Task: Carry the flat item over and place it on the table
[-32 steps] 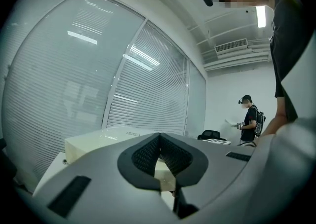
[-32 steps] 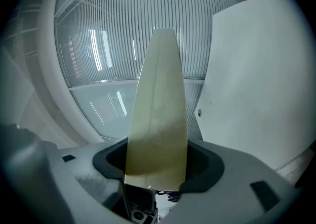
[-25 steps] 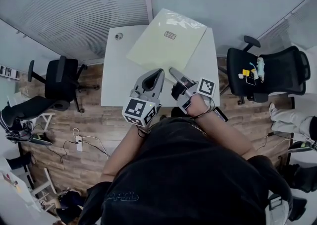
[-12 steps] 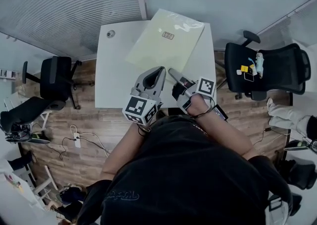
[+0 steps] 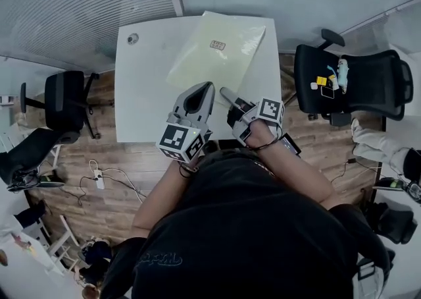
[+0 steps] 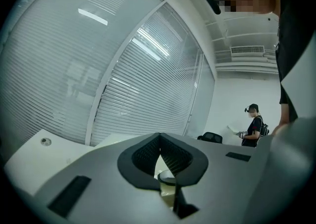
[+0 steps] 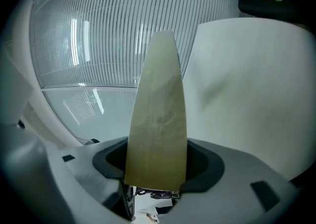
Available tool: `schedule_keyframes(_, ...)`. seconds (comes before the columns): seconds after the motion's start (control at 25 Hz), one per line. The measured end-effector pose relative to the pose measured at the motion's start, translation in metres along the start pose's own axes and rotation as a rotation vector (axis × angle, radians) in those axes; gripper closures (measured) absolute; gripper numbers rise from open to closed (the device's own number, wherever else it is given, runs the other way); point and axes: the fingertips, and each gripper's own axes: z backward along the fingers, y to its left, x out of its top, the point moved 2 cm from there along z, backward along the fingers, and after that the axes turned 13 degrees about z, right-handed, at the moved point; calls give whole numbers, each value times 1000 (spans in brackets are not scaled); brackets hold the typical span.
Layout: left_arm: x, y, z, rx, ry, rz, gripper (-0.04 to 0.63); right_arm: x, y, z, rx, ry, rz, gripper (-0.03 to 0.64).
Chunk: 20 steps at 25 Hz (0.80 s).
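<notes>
Flat item [image 5: 217,51] lower over table [image 5: 141,100]; right gripper [image 5: 225,93] jaws clamp near corner; left gripper [image 5: 206,87] jaws together.

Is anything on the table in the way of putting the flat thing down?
Nothing visible is. The flat item is over the white table; only a small round fitting sits at its far left corner, apart.

Beyond the white counter [image 5: 141,103], slatted blinds [image 5: 79,1] cover the glass walls. A black office chair [image 5: 62,103] stands left of it and a second chair [image 5: 348,83] right, on wood-plank floor [image 5: 99,153].
</notes>
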Motion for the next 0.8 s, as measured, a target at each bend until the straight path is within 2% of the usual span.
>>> schedule_keyframes(0.24,-7,6,-14,13,6,14,581,0,-27,-5,-31,32,-45,325)
schedule_keyframes(0.8,-21,23,-58,26,41,85,581,13,-65,-19,-66,149,12,325)
